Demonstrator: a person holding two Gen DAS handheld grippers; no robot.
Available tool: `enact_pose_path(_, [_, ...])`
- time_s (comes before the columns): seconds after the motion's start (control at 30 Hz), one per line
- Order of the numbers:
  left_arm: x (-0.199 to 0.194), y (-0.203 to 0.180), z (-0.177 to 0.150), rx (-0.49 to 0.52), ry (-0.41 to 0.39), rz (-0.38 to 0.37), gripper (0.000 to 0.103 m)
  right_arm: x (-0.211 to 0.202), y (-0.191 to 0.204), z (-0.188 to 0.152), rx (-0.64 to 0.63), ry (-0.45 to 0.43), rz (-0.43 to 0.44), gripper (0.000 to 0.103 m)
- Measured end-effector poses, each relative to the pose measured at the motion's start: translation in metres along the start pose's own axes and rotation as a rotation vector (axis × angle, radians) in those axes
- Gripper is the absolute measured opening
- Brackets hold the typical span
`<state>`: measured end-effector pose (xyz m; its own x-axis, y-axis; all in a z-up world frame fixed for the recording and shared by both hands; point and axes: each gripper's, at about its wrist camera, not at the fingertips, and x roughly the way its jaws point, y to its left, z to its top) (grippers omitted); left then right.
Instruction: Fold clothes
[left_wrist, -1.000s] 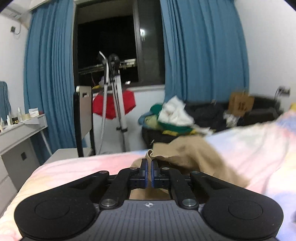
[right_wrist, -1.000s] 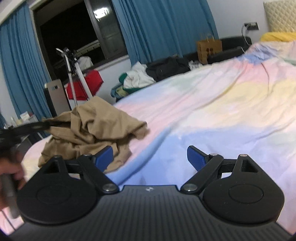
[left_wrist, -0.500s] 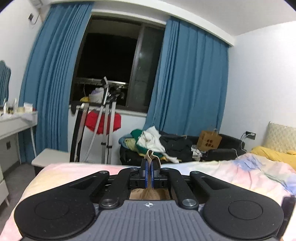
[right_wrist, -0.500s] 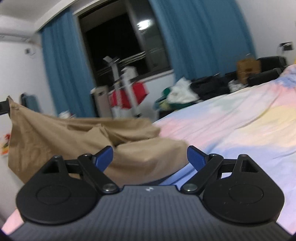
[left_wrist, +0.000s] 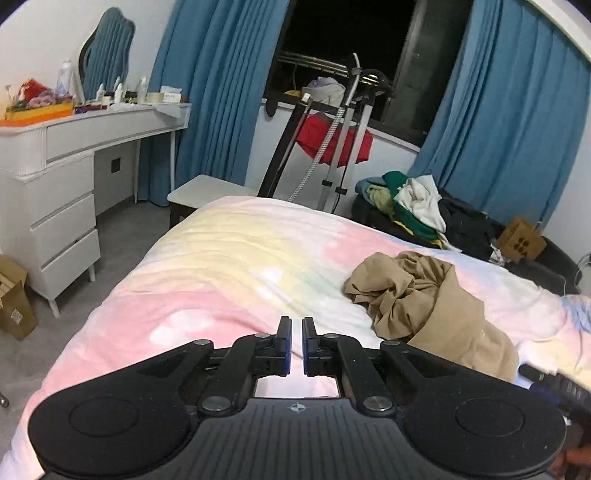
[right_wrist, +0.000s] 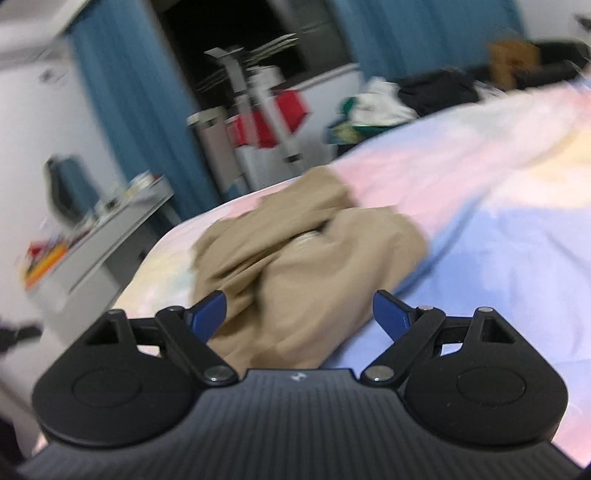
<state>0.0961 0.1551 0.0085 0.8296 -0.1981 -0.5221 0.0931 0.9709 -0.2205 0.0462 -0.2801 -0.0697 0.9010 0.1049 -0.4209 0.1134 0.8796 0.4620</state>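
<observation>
A tan garment (left_wrist: 424, 306) lies crumpled on the pastel bedspread (left_wrist: 221, 258), free of both grippers. My left gripper (left_wrist: 296, 325) hovers over the bed to the garment's left, its fingers nearly together with only a thin gap and nothing between them. In the blurred right wrist view the same tan garment (right_wrist: 314, 258) lies bunched just ahead of my right gripper (right_wrist: 299, 314). That gripper stands wide open above the cloth's near edge, with nothing held. The bedspread (right_wrist: 498, 221) stretches away to the right.
A white dresser (left_wrist: 55, 184) with bottles stands left of the bed. A drying rack (left_wrist: 332, 129) with a red cloth stands by the window. A clothes pile (left_wrist: 413, 199) on a dark sofa is behind the bed. A cardboard box (left_wrist: 14, 302) sits on the floor.
The left gripper held the garment up half a second ago; the garment now lies heaped on the bed. Both grippers have swung downward toward the bed.
</observation>
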Motion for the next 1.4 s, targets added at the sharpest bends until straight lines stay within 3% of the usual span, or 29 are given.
enact_pose_path(0.17, [0.006, -0.029, -0.012, 0.052, 0.0, -0.07, 0.018, 0.024, -0.055, 0.018, 0.202, -0.047, -0.108, 0.085])
enact_pose_path(0.2, [0.01, -0.034, -0.014, 0.062, 0.001, -0.083, 0.018, 0.034, -0.066, 0.021, 0.236, -0.04, -0.105, 0.078])
enact_pose_path(0.3, [0.02, -0.049, -0.025, 0.083, 0.01, -0.112, 0.02, 0.061, -0.083, 0.022, 0.298, 0.007, -0.028, 0.073])
enact_pose_path(0.33, [0.022, -0.052, -0.027, 0.087, 0.013, -0.121, 0.022, 0.066, -0.081, 0.02, 0.286, 0.025, -0.005, 0.062])
enact_pose_path(0.43, [0.025, -0.063, -0.034, 0.1, 0.018, -0.142, 0.024, 0.069, -0.057, 0.014, 0.155, 0.034, 0.039, 0.033])
enact_pose_path(0.57, [0.017, -0.071, -0.042, 0.085, 0.001, -0.188, 0.025, 0.051, -0.016, 0.012, -0.012, -0.011, 0.159, 0.021])
enact_pose_path(0.63, [0.011, -0.071, -0.043, 0.074, -0.021, -0.213, 0.025, 0.041, 0.001, 0.008, -0.05, -0.023, 0.231, 0.009])
enact_pose_path(0.73, [0.01, -0.073, -0.046, 0.093, -0.025, -0.213, 0.025, 0.022, 0.034, -0.002, -0.149, -0.013, 0.36, 0.008])
enact_pose_path(0.87, [0.007, -0.076, -0.05, 0.119, -0.031, -0.213, 0.027, 0.003, 0.073, -0.015, -0.327, -0.022, 0.375, 0.008])
enact_pose_path(0.93, [0.006, -0.077, -0.052, 0.132, -0.034, -0.213, 0.028, -0.001, 0.07, -0.012, -0.3, -0.011, 0.331, 0.008])
enact_pose_path(1.03, [0.005, -0.079, -0.055, 0.152, -0.039, -0.213, 0.029, -0.007, 0.048, 0.001, -0.17, 0.01, 0.182, 0.009])
enact_pose_path(1.2, [0.031, -0.135, -0.075, 0.357, -0.004, -0.232, 0.034, -0.029, -0.018, 0.024, 0.089, 0.0, -0.075, 0.01])
enact_pose_path(1.33, [0.058, -0.21, -0.098, 0.555, -0.084, -0.285, 0.066, -0.048, -0.059, 0.045, 0.225, -0.064, -0.23, 0.013])
enact_pose_path(1.4, [0.075, -0.247, -0.113, 0.652, -0.123, -0.315, 0.072, -0.051, -0.076, 0.052, 0.288, -0.094, -0.28, 0.023])
